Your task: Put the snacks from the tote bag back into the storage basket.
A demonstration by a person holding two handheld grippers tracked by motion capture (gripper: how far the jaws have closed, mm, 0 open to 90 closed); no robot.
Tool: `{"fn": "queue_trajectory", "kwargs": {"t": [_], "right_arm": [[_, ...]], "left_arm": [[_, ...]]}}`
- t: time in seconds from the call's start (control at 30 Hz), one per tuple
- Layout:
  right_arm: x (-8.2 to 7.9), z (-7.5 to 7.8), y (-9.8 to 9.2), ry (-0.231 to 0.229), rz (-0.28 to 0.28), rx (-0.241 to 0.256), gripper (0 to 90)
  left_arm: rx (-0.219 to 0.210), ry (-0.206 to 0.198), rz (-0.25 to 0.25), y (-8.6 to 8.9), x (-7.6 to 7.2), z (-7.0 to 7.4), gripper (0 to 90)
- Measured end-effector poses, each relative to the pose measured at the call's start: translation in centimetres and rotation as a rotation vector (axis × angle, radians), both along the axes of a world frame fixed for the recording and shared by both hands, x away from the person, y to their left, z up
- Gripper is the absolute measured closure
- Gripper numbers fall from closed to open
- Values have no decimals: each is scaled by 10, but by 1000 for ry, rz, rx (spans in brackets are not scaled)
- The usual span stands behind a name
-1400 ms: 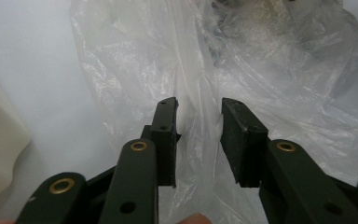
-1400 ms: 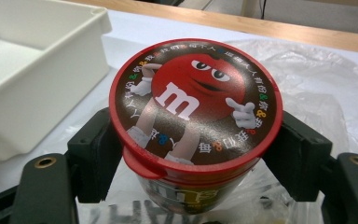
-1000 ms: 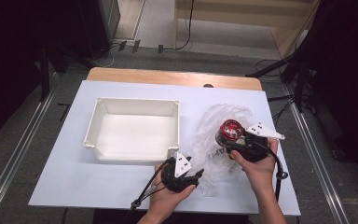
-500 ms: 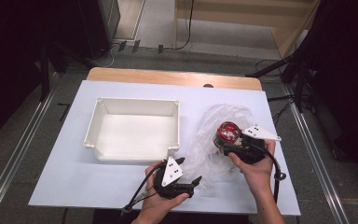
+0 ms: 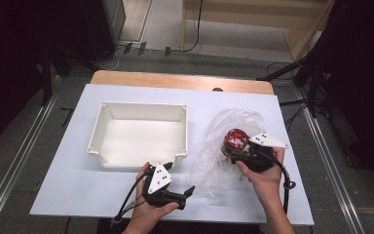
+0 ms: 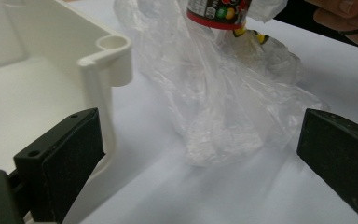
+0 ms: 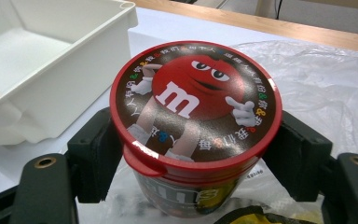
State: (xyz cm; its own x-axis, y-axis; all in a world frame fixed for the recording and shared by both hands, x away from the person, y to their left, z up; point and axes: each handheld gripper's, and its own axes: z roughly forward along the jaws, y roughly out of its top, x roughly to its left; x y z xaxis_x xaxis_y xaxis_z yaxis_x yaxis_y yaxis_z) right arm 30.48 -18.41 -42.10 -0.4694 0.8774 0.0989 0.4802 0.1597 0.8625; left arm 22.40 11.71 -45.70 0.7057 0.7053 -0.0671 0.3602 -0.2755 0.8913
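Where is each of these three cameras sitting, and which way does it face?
High view: above the table, looking down on the white tray; both forearms show.
Left claw view: rides the open left claw, facing the clear plastic bag.
Right claw view: rides the right claw, looking at the red-lidded candy tub it grips.
All three show the tub, bag and tray.

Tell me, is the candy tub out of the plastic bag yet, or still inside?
Mostly out. The candy tub stands upright, its red lid bare, clamped by the right gripper; the plastic bag hangs crumpled below its base.
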Motion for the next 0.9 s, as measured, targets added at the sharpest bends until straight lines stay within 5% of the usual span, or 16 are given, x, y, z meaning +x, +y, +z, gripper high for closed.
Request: {"fn": "queue_trajectory", "kwargs": {"t": [0.57, 0.8, 0.9], "right_arm": [[-2, 1, 7, -16, 22, 3, 263], [-2, 0, 10, -11, 30, 12, 263], [-1, 0, 13, 1, 39, 19, 263]], "left_arm": [[-15, -34, 107, 62, -5, 11, 4], [-45, -41, 209, 100, -9, 18, 4], [-23, -65, 235, 113, -12, 21, 4]]}}
